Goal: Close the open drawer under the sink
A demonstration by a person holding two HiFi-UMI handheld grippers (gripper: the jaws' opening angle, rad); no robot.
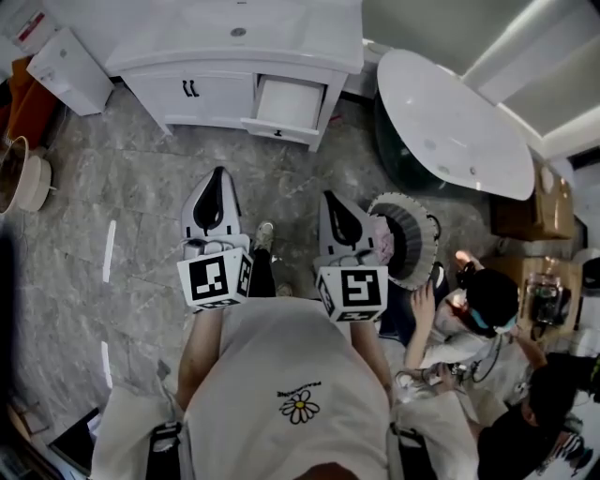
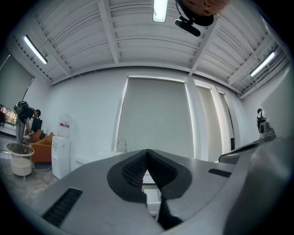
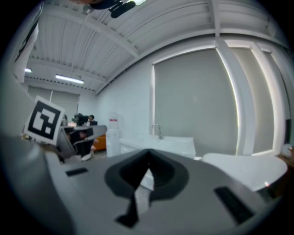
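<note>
**A:** The shirt fills the bottom of the head view, with the left gripper and right gripper held out past it. How do the fingers stand?

**B:** Both pairs are pressed together, with nothing between them.

**A:** And the drawer?

**B:** It is pulled out of the cabinet, at its right end under the sink. It lies ahead across bare floor, well apart from both grippers and roughly between the lines they point along.

**A:** How would you close it well?

**B:** I'd say no grasp is needed. Step close and keep the fingers together. Set the tips on the middle of the drawer front and push straight in, level, so it doesn't skew. Keep clear of the tub on the right.
</note>
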